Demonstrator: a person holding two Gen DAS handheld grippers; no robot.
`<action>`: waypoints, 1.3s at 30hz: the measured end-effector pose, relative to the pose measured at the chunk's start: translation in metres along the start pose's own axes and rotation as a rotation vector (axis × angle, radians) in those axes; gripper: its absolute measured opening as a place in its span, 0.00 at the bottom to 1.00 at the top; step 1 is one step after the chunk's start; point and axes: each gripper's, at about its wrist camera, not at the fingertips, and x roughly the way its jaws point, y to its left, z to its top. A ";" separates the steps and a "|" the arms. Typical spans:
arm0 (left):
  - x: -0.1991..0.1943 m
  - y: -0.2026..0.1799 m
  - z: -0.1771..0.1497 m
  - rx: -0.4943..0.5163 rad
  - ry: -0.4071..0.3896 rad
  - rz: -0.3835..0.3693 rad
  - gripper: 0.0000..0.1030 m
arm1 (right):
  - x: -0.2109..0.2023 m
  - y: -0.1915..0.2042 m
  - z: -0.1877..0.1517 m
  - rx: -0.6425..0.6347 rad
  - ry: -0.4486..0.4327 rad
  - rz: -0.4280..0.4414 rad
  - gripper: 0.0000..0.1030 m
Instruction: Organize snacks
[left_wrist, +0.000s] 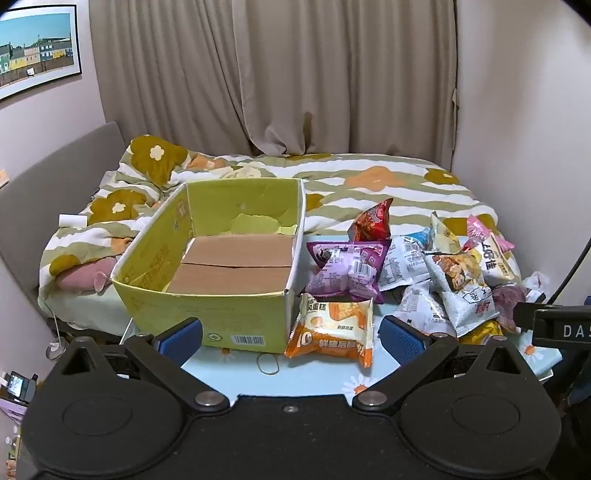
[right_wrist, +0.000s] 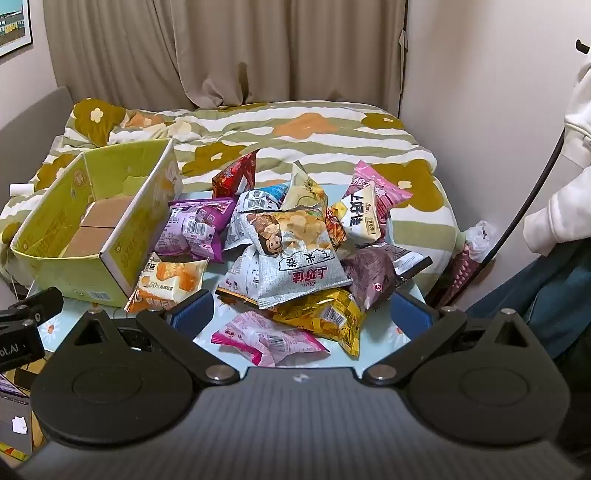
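**Snack pile waits beside an empty box**

The snack packets (right_wrist: 291, 251) lie heaped on the pale blue table (right_wrist: 376, 347), spilling from about twelve o'clock down to six in the right wrist view. A silver chip bag (right_wrist: 295, 266) tops the heap, with a yellow packet (right_wrist: 325, 317) and a pink packet (right_wrist: 266, 339) nearest the camera. At nine o'clock of the pile stands the green cardboard box (left_wrist: 207, 317), open-topped and bare inside — likely the place the snacks are meant to go, set touching the heap for short carries. An orange cake packet (left_wrist: 332, 332) lies just beside its near corner.

The right gripper (right_wrist: 301, 314) tilts down over the pile's near edge, jaws spread wide, pinching nothing. The left gripper (left_wrist: 291, 336) slants down likewise toward the box corner and the orange cake packet — jaws spread, empty.
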 end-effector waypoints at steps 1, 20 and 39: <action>0.001 -0.001 0.001 0.001 0.003 0.003 1.00 | 0.000 0.000 0.000 -0.001 0.000 -0.003 1.00; 0.001 0.001 0.002 -0.002 -0.010 0.011 1.00 | 0.004 0.001 0.001 -0.008 0.003 -0.002 1.00; 0.000 -0.002 0.005 0.000 -0.015 0.008 1.00 | 0.004 0.002 0.002 -0.013 0.005 -0.003 1.00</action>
